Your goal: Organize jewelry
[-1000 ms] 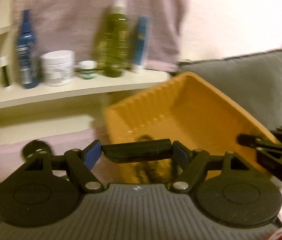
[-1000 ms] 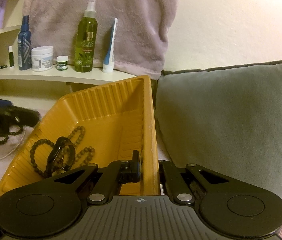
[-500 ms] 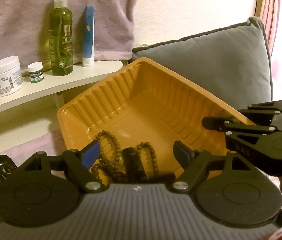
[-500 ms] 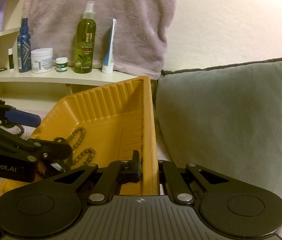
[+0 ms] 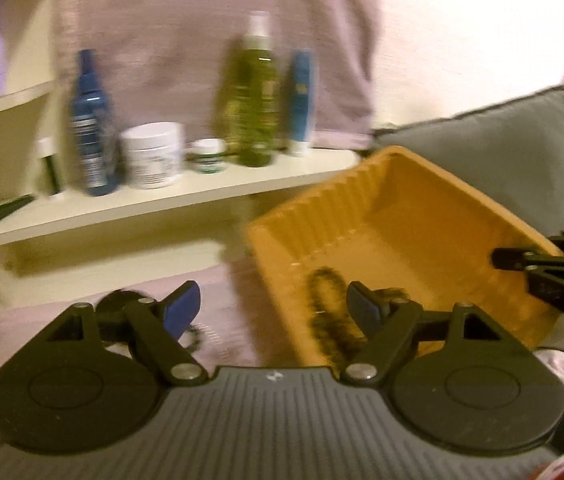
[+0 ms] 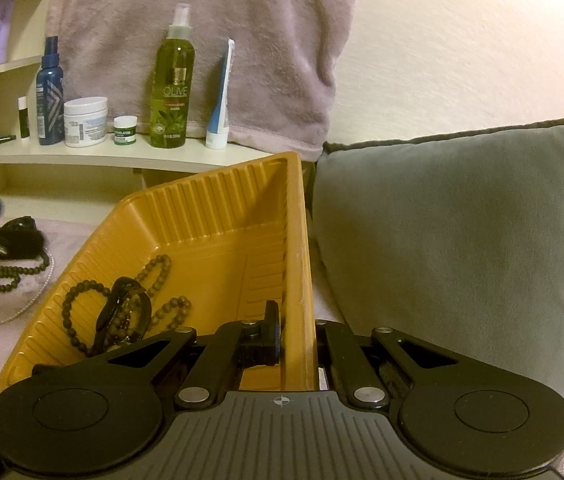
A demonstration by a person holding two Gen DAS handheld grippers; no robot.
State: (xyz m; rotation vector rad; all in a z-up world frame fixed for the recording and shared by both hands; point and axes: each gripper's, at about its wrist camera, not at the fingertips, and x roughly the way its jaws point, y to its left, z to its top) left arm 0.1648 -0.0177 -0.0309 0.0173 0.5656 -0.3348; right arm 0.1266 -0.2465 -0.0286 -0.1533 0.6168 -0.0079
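An orange ribbed tray (image 6: 217, 216) is tilted up on the bed, and my right gripper (image 6: 296, 340) is shut on its right wall. Inside lie brown bead bracelets (image 6: 81, 300) and a black bracelet (image 6: 121, 300). The tray also shows in the blurred left wrist view (image 5: 422, 216), with the beads (image 5: 326, 304) in it. My left gripper (image 5: 273, 308) is open and empty, just left of the tray's near corner. A dark bead necklace (image 6: 13, 276) and a thin pearl strand (image 6: 13, 312) lie on the pink cover left of the tray.
A grey pillow (image 6: 462, 232) stands right of the tray. A cream shelf (image 6: 113, 158) behind holds a green spray bottle (image 6: 171, 92), a blue bottle (image 6: 47, 96), a white jar (image 6: 85, 120) and a tube (image 6: 219, 96). A mauve towel (image 6: 201, 40) hangs above it.
My left gripper dropped the black bracelet into the tray, opened, and has swung back left out of the tray. The right gripper and the tray have not moved.
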